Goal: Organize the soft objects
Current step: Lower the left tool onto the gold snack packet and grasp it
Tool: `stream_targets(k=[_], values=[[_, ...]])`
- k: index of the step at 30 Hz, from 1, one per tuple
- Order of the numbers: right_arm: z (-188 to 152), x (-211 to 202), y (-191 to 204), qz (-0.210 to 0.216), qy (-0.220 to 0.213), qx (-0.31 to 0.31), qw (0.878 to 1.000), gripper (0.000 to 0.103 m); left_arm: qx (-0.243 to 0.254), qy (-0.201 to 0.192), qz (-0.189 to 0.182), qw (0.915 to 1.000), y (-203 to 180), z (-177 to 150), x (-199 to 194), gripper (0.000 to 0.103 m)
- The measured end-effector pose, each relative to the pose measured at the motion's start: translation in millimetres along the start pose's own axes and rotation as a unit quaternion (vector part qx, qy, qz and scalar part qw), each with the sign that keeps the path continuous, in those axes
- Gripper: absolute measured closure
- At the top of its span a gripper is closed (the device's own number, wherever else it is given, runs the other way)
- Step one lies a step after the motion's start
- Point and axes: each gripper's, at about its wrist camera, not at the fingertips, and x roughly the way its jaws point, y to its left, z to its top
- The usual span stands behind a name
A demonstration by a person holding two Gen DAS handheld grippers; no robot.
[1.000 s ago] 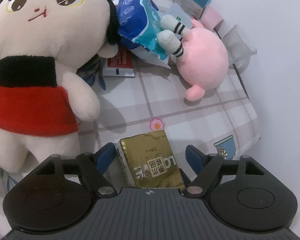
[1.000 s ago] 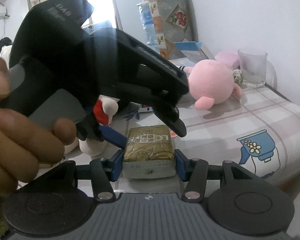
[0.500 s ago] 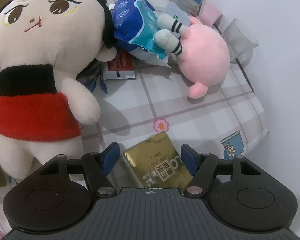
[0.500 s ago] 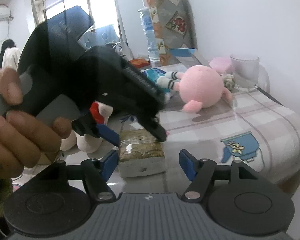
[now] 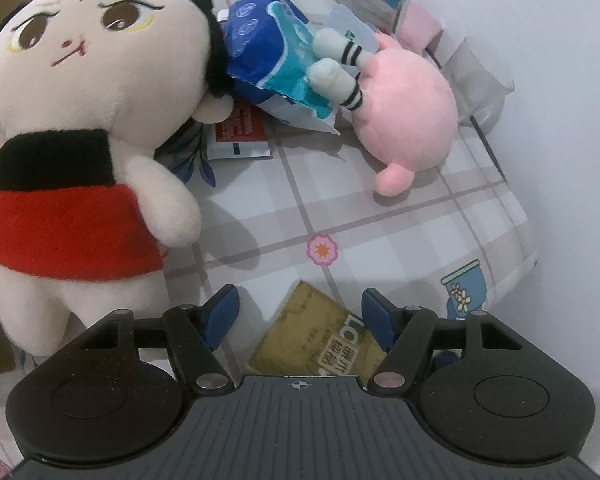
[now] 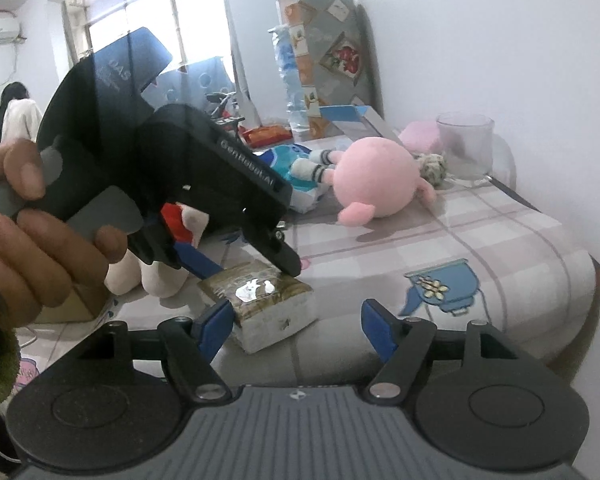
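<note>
A gold tissue pack (image 5: 320,336) (image 6: 256,300) lies slanted on the checked tablecloth (image 5: 380,216) near its front edge. My left gripper (image 5: 298,308) (image 6: 260,269) points down over the pack's far end. Its jaws are partly apart: one finger touches the pack's side and the other stands clear. My right gripper (image 6: 296,320) is open just in front of the pack. Its left finger (image 6: 216,324) is against the pack's near corner and its right finger is well clear. Behind lie a big doll in red (image 5: 80,160), a pink plush (image 5: 408,108) (image 6: 374,184) and a blue packet (image 5: 268,52).
A glass (image 6: 464,144) stands at the back right by the wall. Striped socks (image 5: 340,68) lie on the blue packet, with a red-and-white sachet (image 5: 236,136) beside the doll. The table drops off at the right and front. A hand (image 6: 32,240) holds the left gripper.
The left jaws have narrowed around the pack and the pack has turned slantwise. The right gripper, earlier tight on both sides of the pack, now touches it on one side only.
</note>
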Motion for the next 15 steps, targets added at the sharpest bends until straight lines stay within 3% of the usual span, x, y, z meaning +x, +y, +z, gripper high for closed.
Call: stream_targets(k=[9, 15], values=[[9, 24, 9, 0.015, 0.017, 0.006, 1.0, 0.045, -0.038, -0.018, -0.036, 0.9985, 23, -3, -23, 0.031], [12, 23, 11, 0.03, 0.012, 0.003, 0.999, 0.044, -0.057, 0.006, -0.065, 0.9962, 35, -9, -27, 0.03]])
